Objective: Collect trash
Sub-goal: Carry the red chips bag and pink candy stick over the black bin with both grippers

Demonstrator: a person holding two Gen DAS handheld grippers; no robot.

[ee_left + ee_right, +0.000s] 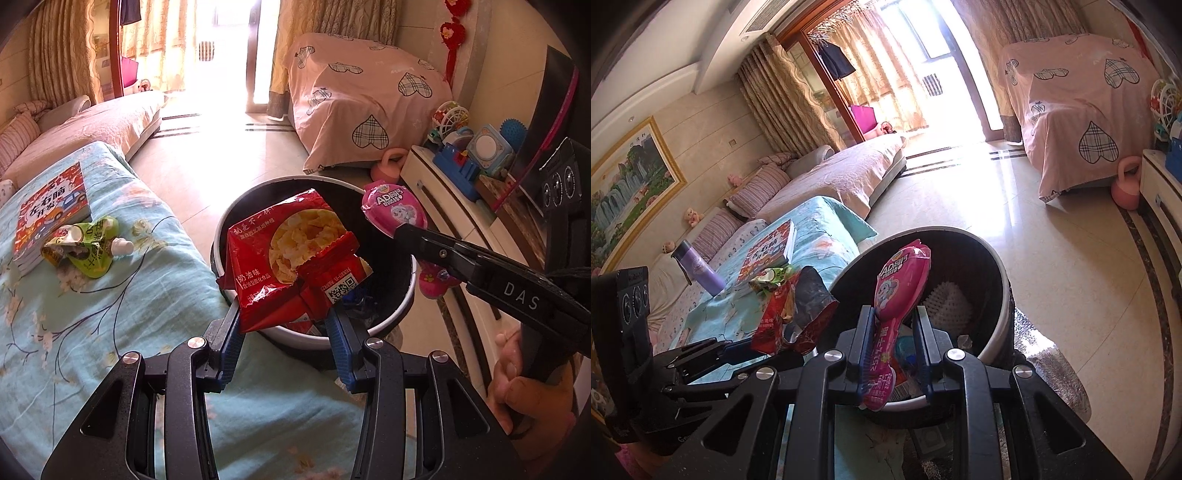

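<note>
My left gripper [286,314] clamps the red snack bag [295,254] over the bin's rim [221,221]; my right gripper [892,332] pinches the pink wrapper [901,284] above the bin; released now, the bag could slide outside

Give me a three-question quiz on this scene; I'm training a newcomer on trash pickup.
1. True or false: the left gripper holds a red snack bag.
2. What does the right gripper hold? A) a purple bottle B) a pink wrapper C) a book
3. Which trash lies beside the book on the blue cover, not yet collected?

Key
1. True; it is over the bin.
2. B; it is also over the bin.
3. The green pouch.
</note>
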